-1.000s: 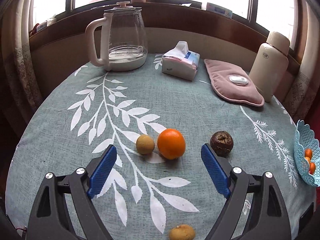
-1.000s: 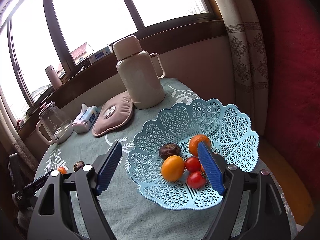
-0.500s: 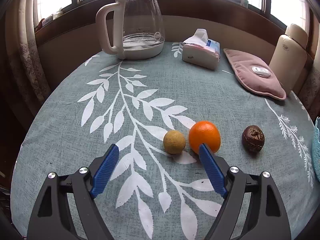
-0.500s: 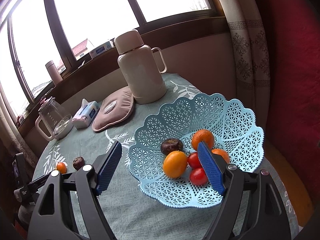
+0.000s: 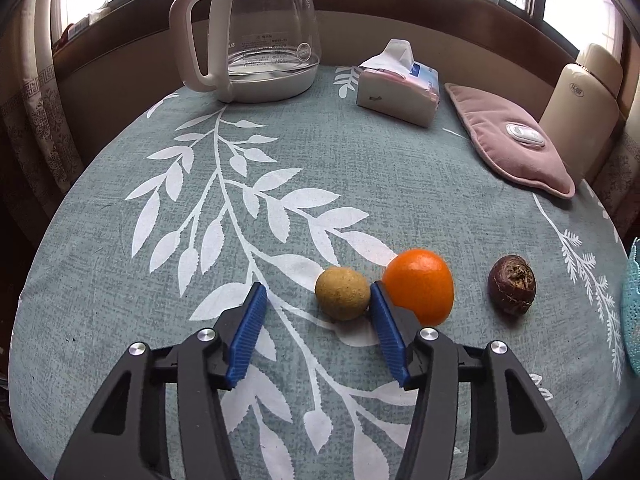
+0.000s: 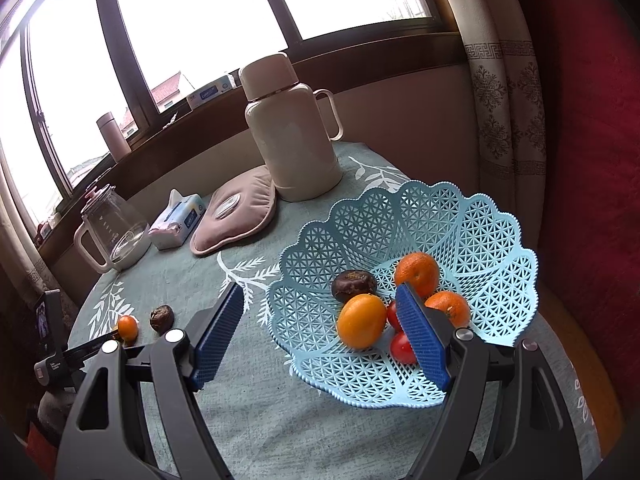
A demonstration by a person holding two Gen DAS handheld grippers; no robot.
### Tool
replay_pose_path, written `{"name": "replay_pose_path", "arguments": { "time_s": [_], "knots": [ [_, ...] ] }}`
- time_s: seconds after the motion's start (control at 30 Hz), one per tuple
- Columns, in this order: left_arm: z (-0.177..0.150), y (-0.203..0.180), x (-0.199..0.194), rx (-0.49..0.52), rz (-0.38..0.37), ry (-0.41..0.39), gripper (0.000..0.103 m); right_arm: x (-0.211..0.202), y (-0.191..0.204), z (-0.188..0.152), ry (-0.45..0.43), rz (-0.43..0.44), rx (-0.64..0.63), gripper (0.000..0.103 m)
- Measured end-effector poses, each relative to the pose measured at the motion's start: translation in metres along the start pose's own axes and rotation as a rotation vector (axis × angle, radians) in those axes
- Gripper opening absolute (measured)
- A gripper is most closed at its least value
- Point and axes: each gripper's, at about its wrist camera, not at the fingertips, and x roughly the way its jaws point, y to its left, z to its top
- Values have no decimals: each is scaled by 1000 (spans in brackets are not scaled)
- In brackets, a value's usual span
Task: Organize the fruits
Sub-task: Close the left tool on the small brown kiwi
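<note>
In the left wrist view, a small tan-green round fruit [image 5: 342, 294], an orange [image 5: 419, 285] and a dark brown wrinkled fruit [image 5: 512, 290] lie in a row on the tablecloth. My left gripper [image 5: 316, 300] is open, low over the cloth, with the tan fruit just ahead between the fingertips; the right finger [image 5: 386, 332] stands between that fruit and the orange. In the right wrist view, my right gripper [image 6: 320, 300] is open and empty, above the near rim of the blue lattice basket [image 6: 480, 224], which holds several fruits. The orange [image 6: 128, 328] and brown fruit [image 6: 161, 318] show far left.
A glass kettle [image 5: 256, 36], tissue pack [image 5: 400, 88], pink heat pad [image 5: 516, 148] and cream thermos [image 5: 580, 108] stand along the table's far side. The basket's edge [image 5: 632, 312] shows at the right. The round table's edge curves close on the left.
My left gripper has moved forward and left toward the tan fruit, and its jaws have narrowed around it. The right gripper has drifted slightly; the basket looks a little farther right.
</note>
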Motion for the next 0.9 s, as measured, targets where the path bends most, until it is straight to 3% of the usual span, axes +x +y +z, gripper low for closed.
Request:
{"name": "replay_pose_path", "arguments": {
  "time_s": [0.23, 0.47, 0.67, 0.9],
  "knots": [
    [-1, -1, -2, 2, -78, -7, 28, 4, 12, -8, 29, 9, -11, 80],
    [-5, 8, -15, -44, -103, -43, 28, 17, 41, -14, 75, 46, -47, 80],
    [-7, 21, -34, -97, -61, -132, 28, 39, 77, -20, 135, 86, -95, 80],
    [-9, 35, -34, -148, -33, -150, 28, 79, 123, -31, 222, 105, -149, 80]
  ]
}}
